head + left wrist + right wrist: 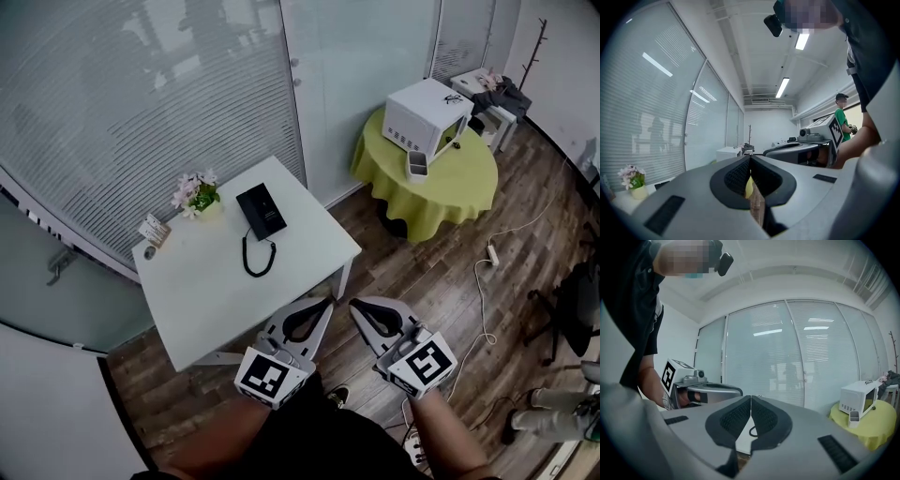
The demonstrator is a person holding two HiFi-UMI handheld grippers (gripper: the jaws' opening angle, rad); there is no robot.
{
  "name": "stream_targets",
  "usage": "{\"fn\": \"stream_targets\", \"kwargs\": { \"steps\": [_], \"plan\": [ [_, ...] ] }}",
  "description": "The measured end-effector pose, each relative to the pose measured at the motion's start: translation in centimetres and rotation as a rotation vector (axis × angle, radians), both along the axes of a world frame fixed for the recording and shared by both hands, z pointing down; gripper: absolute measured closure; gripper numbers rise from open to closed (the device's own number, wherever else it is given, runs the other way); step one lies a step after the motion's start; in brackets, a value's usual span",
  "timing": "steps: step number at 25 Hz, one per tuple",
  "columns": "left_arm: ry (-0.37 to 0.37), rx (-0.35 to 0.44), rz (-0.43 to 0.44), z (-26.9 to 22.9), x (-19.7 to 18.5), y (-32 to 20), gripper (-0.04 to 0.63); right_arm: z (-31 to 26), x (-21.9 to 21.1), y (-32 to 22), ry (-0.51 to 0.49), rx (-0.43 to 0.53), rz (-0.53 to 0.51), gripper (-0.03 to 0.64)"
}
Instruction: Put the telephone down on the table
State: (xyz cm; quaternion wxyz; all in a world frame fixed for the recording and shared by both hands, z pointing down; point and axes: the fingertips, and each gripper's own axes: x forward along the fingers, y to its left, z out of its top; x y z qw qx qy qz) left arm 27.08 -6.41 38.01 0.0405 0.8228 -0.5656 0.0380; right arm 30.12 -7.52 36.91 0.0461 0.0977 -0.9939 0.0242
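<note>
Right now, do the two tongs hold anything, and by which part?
Nothing is held. The left tongs and the right tongs are both shut and empty; the flat black telephone lies on the square white table.

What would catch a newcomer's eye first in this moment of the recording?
The left claw and right claw, both shut and empty, sit side by side at the bottom of the head view. Ahead, a black telephone lies on the white table near a small flower pot. Farther right, a white microwave stands on a round table with a yellow-green cloth.
</note>
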Motion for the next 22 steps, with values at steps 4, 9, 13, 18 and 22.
{"fn": "stream_targets", "kwargs": {
  "steps": [4,9,13,18,22],
  "plan": [
    [0.019,0.016,-0.035,0.2,-1.4,-1.3,0.588,0.7,-1.5,-0.9,0.012,0.001,-0.042,0.594],
    [0.024,0.017,-0.054,0.9,-3.5,-3.3,0.588,1.1,-3.6,-3.2,0.024,-0.001,-0.061,0.594],
    [0.022,0.010,-0.067,1.5,-5.6,-5.5,0.588,1.7,-6.1,-5.2,0.036,-0.007,-0.080,0.594],
    [0.039,0.000,-0.095,2.4,-9.8,-8.5,0.588,2.1,-10.1,-8.5,0.045,-0.013,-0.092,0.594],
    [0.034,-0.009,-0.126,2.9,-13.6,-10.6,0.588,2.7,-13.6,-10.6,0.059,-0.012,-0.116,0.594]
  ]
}}
